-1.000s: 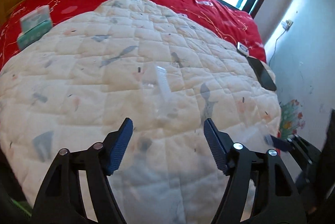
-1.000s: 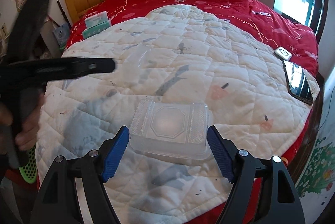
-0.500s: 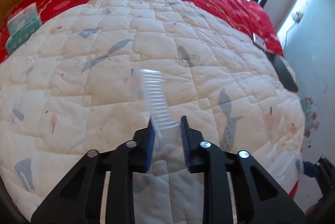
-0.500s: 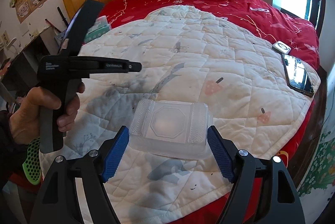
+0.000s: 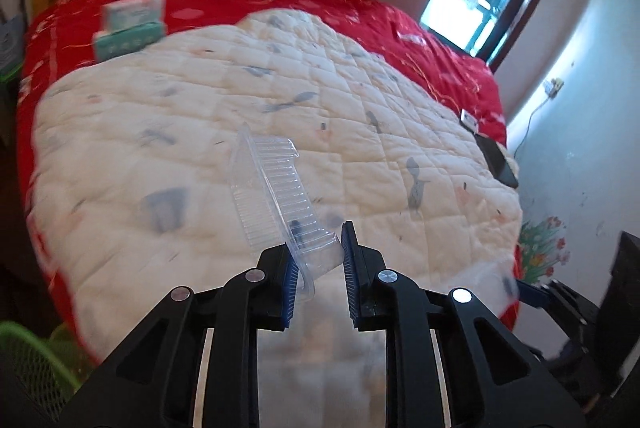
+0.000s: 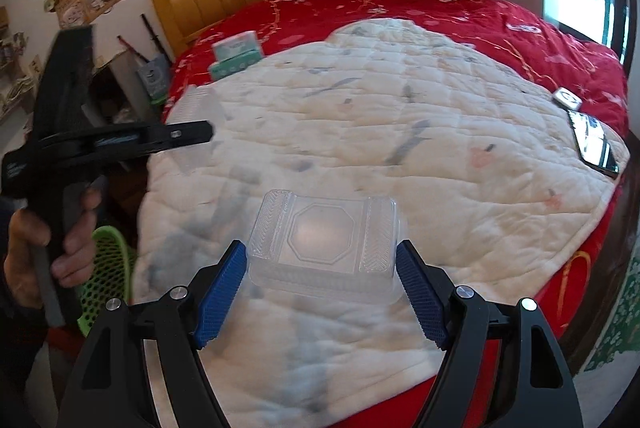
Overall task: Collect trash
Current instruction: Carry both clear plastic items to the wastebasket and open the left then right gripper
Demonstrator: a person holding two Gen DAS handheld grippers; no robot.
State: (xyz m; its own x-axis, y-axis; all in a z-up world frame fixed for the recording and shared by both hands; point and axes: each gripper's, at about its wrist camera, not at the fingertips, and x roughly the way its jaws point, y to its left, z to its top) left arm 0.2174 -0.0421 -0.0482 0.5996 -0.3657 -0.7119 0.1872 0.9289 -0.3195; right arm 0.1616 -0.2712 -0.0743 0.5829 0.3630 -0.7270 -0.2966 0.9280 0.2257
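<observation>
My left gripper (image 5: 318,260) is shut on a clear plastic clamshell lid (image 5: 272,188), held edge-on and lifted above the white quilt (image 5: 200,132). In the right wrist view the left gripper (image 6: 192,132) is at the left with the clear lid (image 6: 192,104) blurred at its tip. My right gripper (image 6: 320,276) holds a clear plastic food box (image 6: 324,236) between its blue pads (image 6: 222,280), its ends against both, above the quilt's near edge.
A green mesh bin (image 6: 108,268) stands on the floor left of the bed, also low left in the left wrist view (image 5: 28,368). A tissue box (image 6: 236,56) lies near the headboard. A phone (image 6: 592,144) and a small device (image 6: 568,98) lie at the right edge.
My left gripper closed on the clear lid and has lifted it off the quilt, swinging left toward the bed's side. My right gripper keeps the box and has drawn back slightly.
</observation>
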